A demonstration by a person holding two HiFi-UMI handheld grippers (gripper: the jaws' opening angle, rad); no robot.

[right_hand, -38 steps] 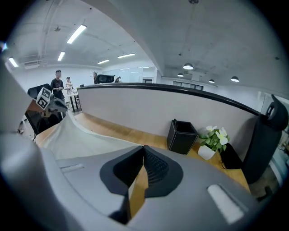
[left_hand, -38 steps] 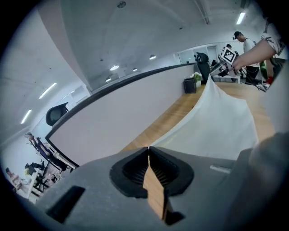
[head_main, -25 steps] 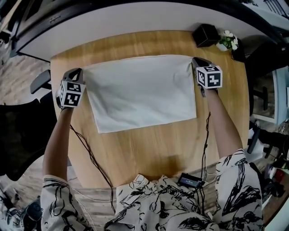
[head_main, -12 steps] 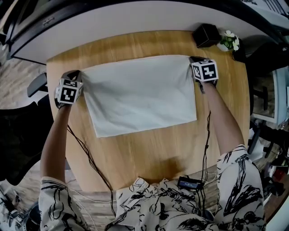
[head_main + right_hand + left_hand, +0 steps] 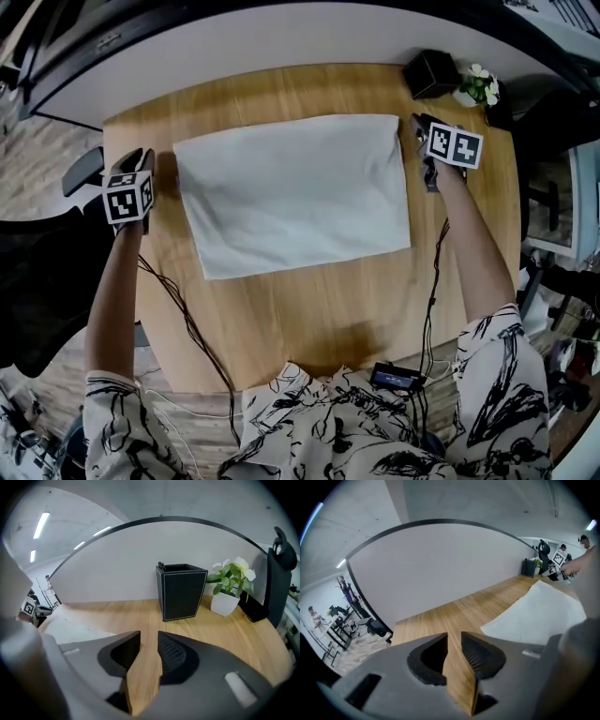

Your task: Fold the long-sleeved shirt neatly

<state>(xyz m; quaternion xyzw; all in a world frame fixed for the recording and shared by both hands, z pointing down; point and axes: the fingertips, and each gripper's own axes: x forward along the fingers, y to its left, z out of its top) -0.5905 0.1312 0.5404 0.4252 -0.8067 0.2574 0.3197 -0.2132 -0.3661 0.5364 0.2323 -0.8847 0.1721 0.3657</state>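
Observation:
The white shirt [image 5: 295,192] lies folded into a flat rectangle on the round wooden table [image 5: 309,309]. My left gripper [image 5: 143,159] hovers just off the shirt's far left corner, apart from the cloth. In the left gripper view the jaws [image 5: 453,641] have just been opening; they stand slightly apart with only bare wood between them, and the shirt [image 5: 539,616] lies to the right. My right gripper [image 5: 420,125] sits just beyond the far right corner. Its jaws [image 5: 149,641] have also just been opening and hold nothing, with the shirt [image 5: 70,625] off to the left.
A black pen holder [image 5: 429,73] and a small potted plant [image 5: 473,86] stand at the far right of the table, right in front of the right gripper. A grey partition [image 5: 281,37] runs behind the table. A black device [image 5: 394,378] and cables [image 5: 187,328] lie at the near edge.
Both grippers have slid outward, away from the shirt's far corners, and their jaws have parted. The corners that they held now lie flat on the table.

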